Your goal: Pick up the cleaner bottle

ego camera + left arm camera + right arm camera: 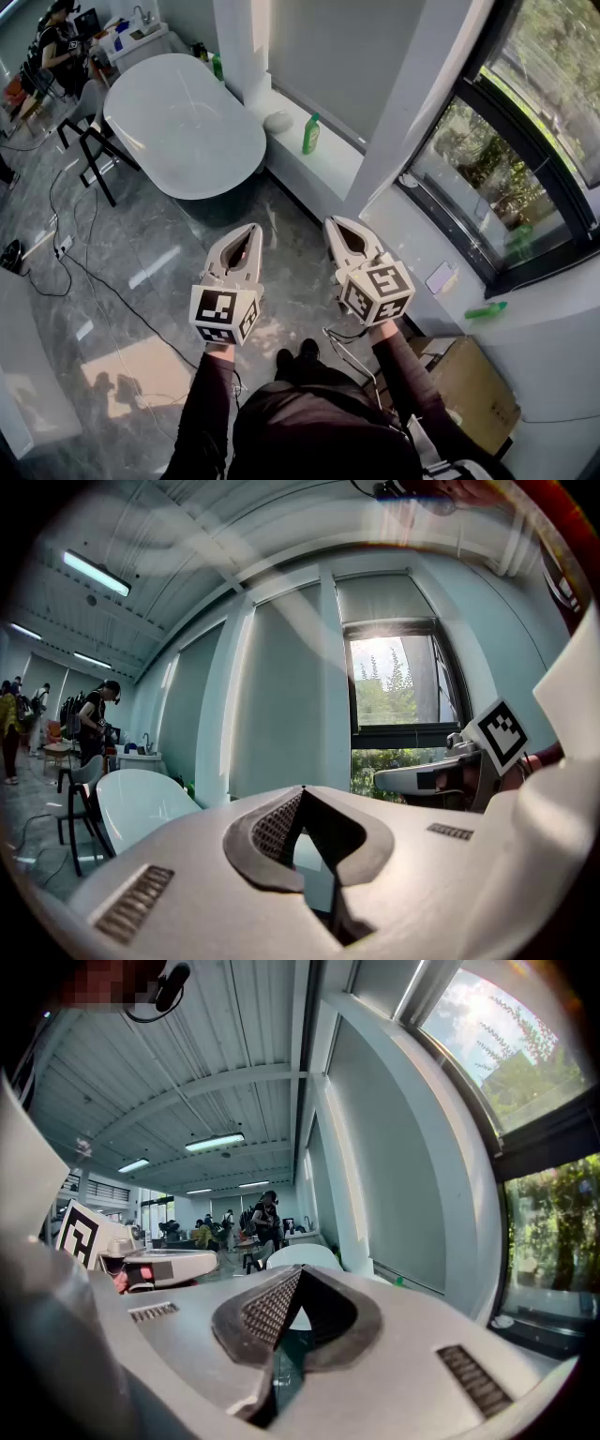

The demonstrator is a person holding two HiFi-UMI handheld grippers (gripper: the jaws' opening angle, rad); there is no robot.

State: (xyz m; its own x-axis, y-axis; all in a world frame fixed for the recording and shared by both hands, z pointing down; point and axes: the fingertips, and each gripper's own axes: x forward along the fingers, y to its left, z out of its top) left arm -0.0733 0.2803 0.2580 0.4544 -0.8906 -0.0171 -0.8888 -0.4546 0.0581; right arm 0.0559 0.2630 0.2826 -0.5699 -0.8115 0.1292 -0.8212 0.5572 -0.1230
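Plastic is what the slim green cleaner bottle point(310, 134) looks made of, so I judge it light, stiff enough to take a squeeze, a little slick, and easy to tip on its narrow base. It stands upright on the long white window ledge point(336, 167), well ahead of both tools and nearer the line of my right hand-held gripper point(330, 222) than that of my left hand-held gripper point(253, 227). I would take it level across the body, below the cap, not by the neck.

Both hand-held grippers have their jaws pressed together at the tips with nothing between them, so the right one must spread before it arrives.

Just left of the bottle on the same ledge lies a rounded white object point(278, 120), apart from it. Ahead and left of my left hand-held gripper stands a white oval bathtub point(183, 127). Off to the right of my right one, a second green bottle point(486, 309) lies on its side, with a brown cardboard box point(473, 389) below it. Only grey marble floor point(159, 272) lies between me and the ledge.
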